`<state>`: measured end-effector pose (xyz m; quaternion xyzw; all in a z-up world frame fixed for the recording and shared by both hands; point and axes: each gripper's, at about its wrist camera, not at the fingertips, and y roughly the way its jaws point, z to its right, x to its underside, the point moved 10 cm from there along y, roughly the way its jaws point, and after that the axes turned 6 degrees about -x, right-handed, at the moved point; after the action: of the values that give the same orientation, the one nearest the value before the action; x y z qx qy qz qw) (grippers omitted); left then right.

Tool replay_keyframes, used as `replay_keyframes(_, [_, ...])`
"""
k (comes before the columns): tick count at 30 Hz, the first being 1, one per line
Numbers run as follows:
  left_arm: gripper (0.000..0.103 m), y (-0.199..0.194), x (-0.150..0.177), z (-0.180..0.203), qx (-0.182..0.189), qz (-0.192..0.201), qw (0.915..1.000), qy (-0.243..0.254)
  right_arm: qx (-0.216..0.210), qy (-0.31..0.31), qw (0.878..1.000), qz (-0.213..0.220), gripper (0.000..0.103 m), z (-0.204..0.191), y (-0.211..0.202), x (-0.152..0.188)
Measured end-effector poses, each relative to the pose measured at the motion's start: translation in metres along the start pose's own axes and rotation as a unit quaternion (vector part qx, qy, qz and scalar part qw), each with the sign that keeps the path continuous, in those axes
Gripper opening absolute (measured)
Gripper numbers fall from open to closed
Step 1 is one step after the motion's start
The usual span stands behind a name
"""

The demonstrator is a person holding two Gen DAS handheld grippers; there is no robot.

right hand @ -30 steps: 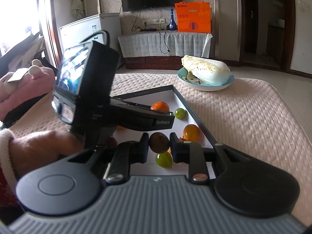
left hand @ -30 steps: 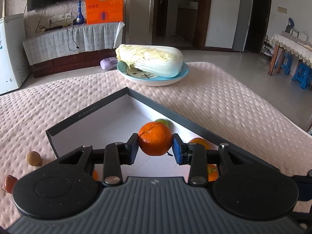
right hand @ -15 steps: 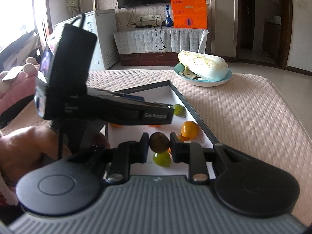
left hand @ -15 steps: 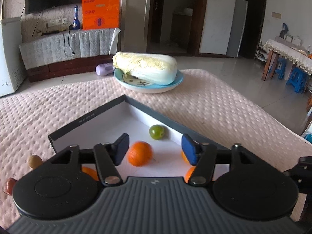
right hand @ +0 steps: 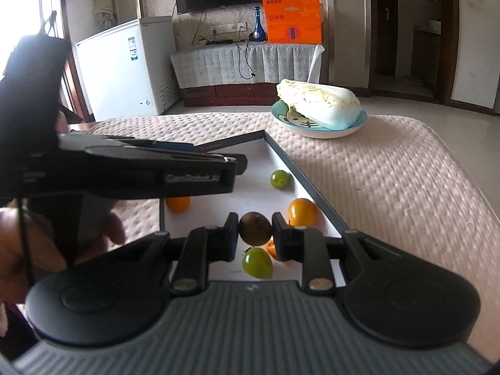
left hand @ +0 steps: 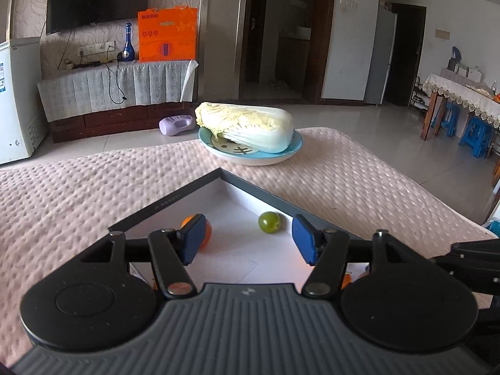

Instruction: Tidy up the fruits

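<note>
A dark-rimmed tray (left hand: 175,198) with a white floor lies on the pink quilted cloth. My left gripper (left hand: 248,240) hovers over it, open, with nothing between its blue pads. An orange (left hand: 207,233) rests on the tray floor, half hidden behind the left pad. A green fruit (left hand: 269,222) sits by the far rim. My right gripper (right hand: 255,230) is shut on a dark brown round fruit (right hand: 255,228) above the tray's near end. Under it lie a green fruit (right hand: 257,262) and a yellow-orange fruit (right hand: 301,212).
A blue plate (left hand: 281,156) bearing a napa cabbage (left hand: 247,126) stands beyond the tray. In the right wrist view the left tool's black body (right hand: 140,175) and a person's hand (right hand: 18,250) fill the left side. The table edge (left hand: 437,200) falls away at right.
The left gripper's jaws opened and let go of the orange, which now lies in the tray. That gripper then drew back and rose. The right gripper kept its hold on the dark fruit.
</note>
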<state>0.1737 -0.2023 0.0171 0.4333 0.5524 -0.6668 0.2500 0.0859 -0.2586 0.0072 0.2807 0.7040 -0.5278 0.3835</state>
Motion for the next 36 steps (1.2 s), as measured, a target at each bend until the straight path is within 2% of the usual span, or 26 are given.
replay_keyframes(11, [0.067,-0.051,0.000,-0.014,-0.005,0.022,0.9997,0.007,0.009,0.015,1.000,-0.003,0.026,-0.004,0.016,-0.005])
replay_keyframes(22, [0.068,-0.092,0.018,-0.030,-0.029,0.018,0.9994,0.000,0.013,0.017,1.000,-0.006,0.026,-0.009,0.022,-0.005])
replay_keyframes(27, [0.068,-0.112,0.027,-0.045,-0.035,0.016,0.9991,-0.019,0.020,0.028,0.999,-0.011,0.026,-0.005,0.025,-0.003])
replay_keyframes(36, [0.068,-0.109,0.038,-0.081,-0.075,0.001,0.9968,-0.029,0.029,0.032,0.999,-0.020,0.026,-0.003,0.030,0.001])
